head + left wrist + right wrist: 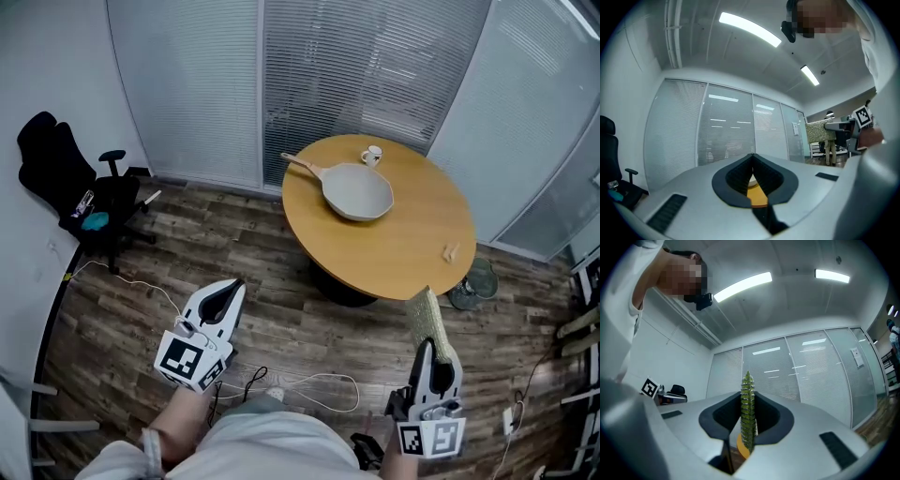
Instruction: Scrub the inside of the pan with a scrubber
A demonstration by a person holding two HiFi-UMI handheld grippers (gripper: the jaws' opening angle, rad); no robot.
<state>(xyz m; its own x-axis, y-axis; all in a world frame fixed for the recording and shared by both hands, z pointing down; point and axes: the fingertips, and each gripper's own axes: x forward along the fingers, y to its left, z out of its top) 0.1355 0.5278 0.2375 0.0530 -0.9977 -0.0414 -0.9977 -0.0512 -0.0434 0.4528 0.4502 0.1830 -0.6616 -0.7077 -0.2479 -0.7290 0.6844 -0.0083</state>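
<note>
Clamped edge-on in the right gripper (431, 349), low in the head view beside the person's lap, the scrubber (430, 321) stands up out of the pads as a thin greenish pad aimed at the table (412, 246). The pan (357, 191), pale and empty as far as can be seen, sits on the far half of that round wooden top, well apart from both grippers, with its handle (302, 165) pointing away to the left. The left gripper (234, 289) hangs over the floor (281, 309) with its jaws closed together on nothing. Scrubbing has not begun, so the step in hand looks like the approach. It would go best by stepping up to the table, then turning the right gripper so that the scrubber's broad face, not its edge, meets the pan's bottom. The left jaws could open and pinch the handle to keep the pan from sliding under pressure. A small white cup (372, 155) stands just behind the pan and deserves a wide berth. Farther out are loose cables (309, 380) on the boards and an office chair (94, 202) by the blinds (366, 66).
</note>
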